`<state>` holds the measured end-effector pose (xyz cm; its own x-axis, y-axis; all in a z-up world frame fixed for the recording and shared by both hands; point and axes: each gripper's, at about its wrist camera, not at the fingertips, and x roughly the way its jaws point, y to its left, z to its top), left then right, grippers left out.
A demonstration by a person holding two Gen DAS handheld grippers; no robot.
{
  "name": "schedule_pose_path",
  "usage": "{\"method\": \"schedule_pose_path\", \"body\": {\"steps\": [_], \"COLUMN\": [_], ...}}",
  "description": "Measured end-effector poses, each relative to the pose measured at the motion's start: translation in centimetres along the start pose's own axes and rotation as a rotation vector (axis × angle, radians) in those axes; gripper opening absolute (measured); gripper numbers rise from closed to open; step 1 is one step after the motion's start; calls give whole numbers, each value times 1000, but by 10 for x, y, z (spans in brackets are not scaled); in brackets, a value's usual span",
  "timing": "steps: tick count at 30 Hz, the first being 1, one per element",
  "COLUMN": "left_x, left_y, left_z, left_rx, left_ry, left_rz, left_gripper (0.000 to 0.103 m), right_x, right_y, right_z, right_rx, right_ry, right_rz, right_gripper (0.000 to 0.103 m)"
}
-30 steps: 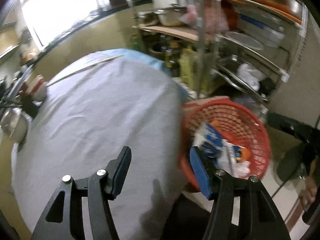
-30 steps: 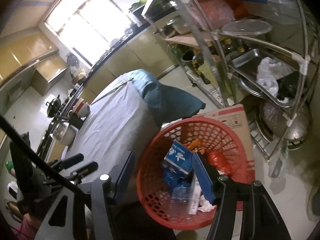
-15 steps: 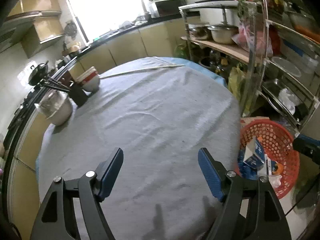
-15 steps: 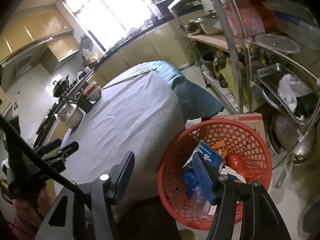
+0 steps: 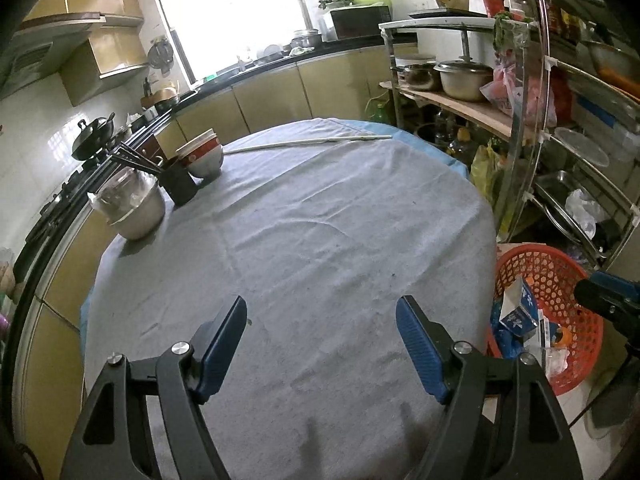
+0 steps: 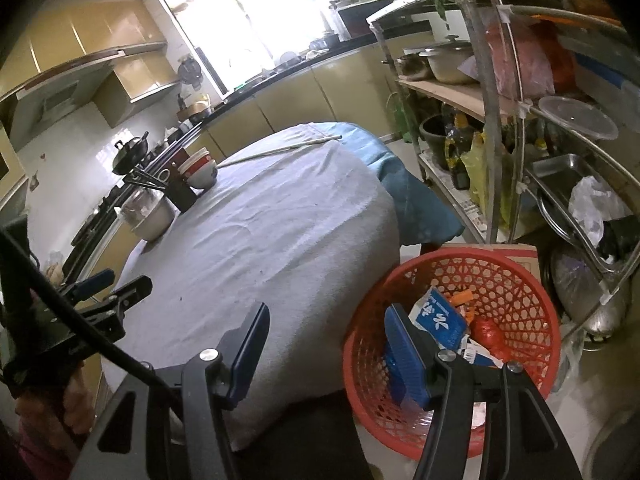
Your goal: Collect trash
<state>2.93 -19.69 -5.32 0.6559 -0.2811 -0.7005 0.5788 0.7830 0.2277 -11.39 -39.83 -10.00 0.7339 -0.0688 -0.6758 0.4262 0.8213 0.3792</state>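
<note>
Above cloth-covered bench (image 5: 320, 240): left gripper (image 5: 320, 312) jaws just opened wide, empty; right gripper (image 6: 326, 322) half open, empty. Trash seen inside red basket (image 6: 520, 276). Deposit step judged finished; remaining litter to be sought next.

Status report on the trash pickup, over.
Left tool jaws just opened, nothing between them; right tool open, empty. Trash sits in the red basket beside the table. Only bowls and chopsticks on the cloth; nothing in the way.
</note>
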Motion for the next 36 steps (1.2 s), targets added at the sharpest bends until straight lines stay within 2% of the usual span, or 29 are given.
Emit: {"method": "schedule_pose_path", "body": {"steps": [12, 36], "left_x": [-4, -12], "left_y": [35, 77], "left_z": [-6, -18], "left_rx": [-81, -179], "left_ry": [-1, -10], "left_rz": [11, 55], "left_gripper": [78, 78], "right_x": [3, 0], "right_y": [39, 96], "right_z": [4, 1], "right_rx": [-79, -221], "right_ry": [-12, -80], "right_rz": [14, 34], "right_gripper": [64, 64]}}
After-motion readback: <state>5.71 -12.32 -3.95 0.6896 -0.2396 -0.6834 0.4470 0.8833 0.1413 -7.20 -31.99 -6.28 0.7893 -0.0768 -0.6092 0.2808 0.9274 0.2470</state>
